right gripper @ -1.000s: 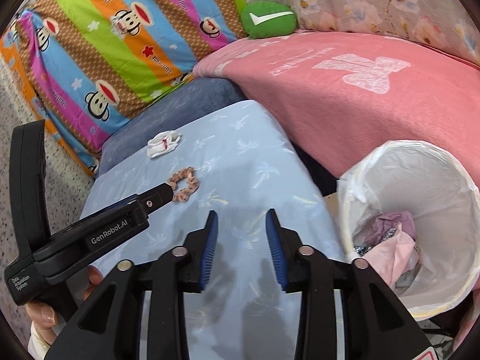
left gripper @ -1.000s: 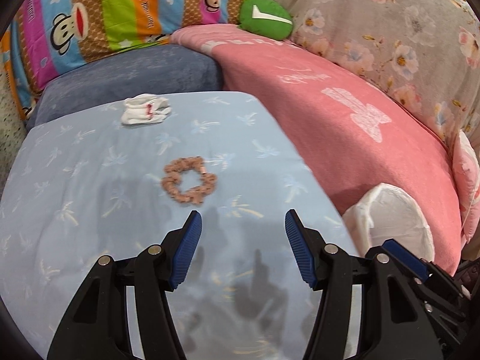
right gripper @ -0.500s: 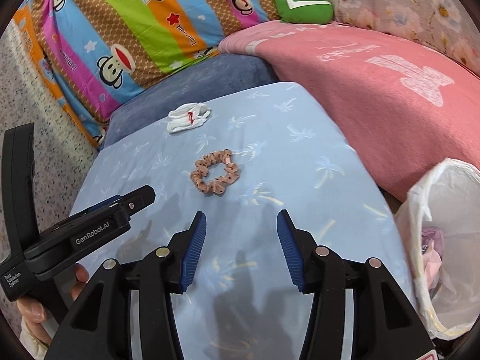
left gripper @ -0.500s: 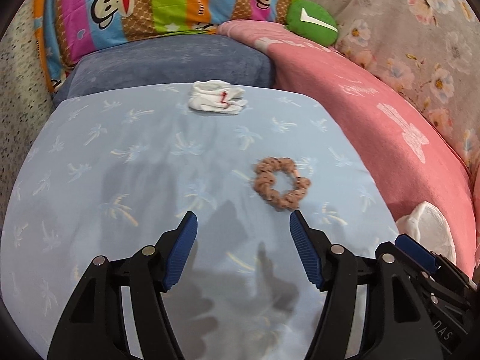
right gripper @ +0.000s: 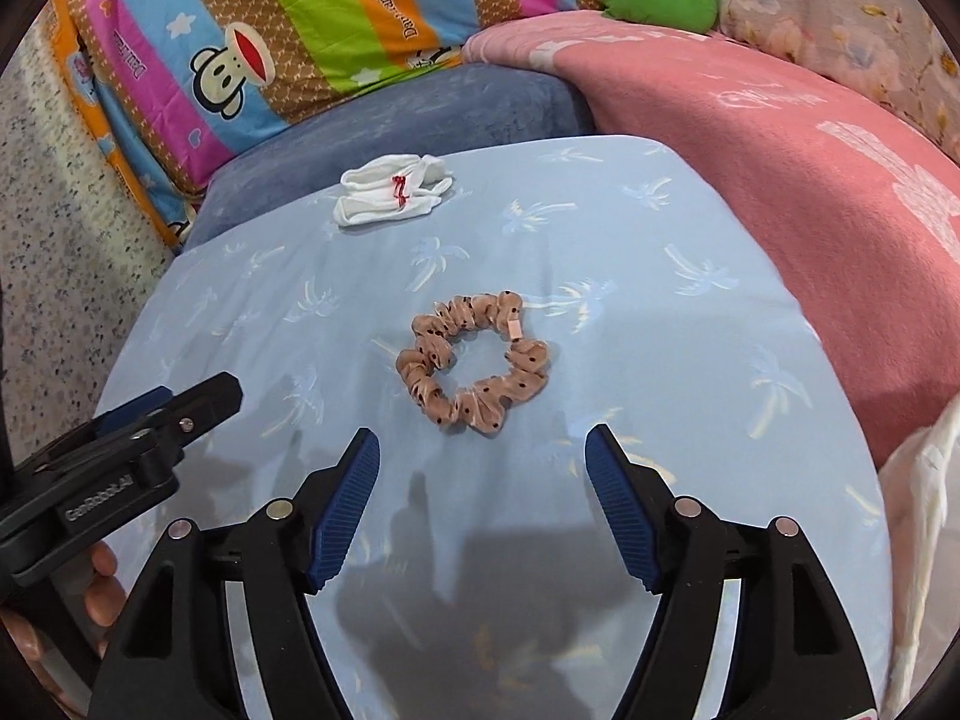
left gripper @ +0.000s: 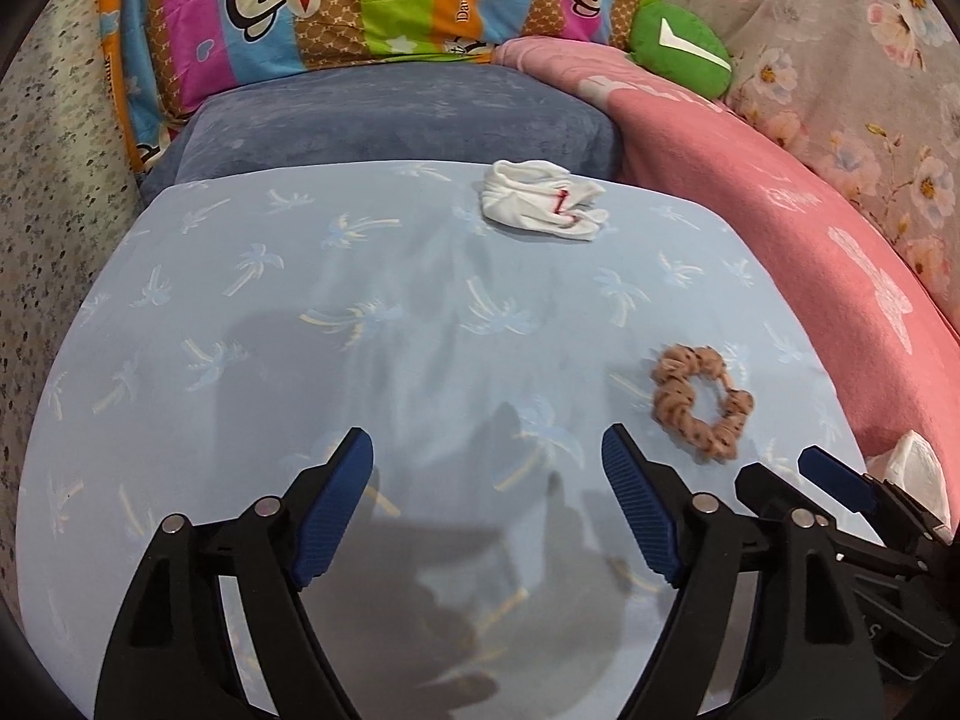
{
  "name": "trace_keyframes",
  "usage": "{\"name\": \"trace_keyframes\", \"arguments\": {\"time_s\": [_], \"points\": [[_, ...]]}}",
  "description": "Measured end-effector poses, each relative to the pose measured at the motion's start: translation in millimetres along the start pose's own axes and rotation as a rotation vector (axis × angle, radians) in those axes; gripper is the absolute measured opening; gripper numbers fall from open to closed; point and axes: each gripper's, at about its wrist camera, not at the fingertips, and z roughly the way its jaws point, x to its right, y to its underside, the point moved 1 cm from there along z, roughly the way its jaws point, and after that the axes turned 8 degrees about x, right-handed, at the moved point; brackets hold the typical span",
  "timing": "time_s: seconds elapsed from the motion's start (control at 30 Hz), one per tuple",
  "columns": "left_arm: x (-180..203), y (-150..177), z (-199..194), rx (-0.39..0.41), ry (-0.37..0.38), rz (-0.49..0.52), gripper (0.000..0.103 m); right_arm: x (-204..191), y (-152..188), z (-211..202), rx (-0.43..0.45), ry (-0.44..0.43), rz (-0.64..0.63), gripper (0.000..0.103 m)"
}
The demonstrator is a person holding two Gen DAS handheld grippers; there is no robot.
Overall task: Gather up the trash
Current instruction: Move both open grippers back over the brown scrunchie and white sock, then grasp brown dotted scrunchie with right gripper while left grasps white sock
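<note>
Right gripper jaws opening, empty; scrunchie just ahead. Left gripper opening, empty; scrunchie right of it.

A scrunchie lies on the cushion near its middle, toward the right edge. A folded sock lies at the cushion's far edge, left of the scrunchie. Behind the cushion sits a second cushion, a blanket to its right, a pillow behind both.
</note>
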Motion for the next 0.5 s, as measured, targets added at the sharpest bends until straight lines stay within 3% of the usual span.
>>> {"name": "trace_keyframes", "arguments": {"time_s": [0.43, 0.5], "points": [[-10.2, -25.8, 37.8, -0.004, -0.026, 0.017, 0.079, -8.1, -21.5, 57.6, -0.035, 0.064, -0.045, 0.07], [-9.1, -31.5, 43.5, -0.001, -0.03, 0.028, 0.079, -9.8, -24.0, 60.5, -0.029, 0.079, -0.061, 0.064]]}}
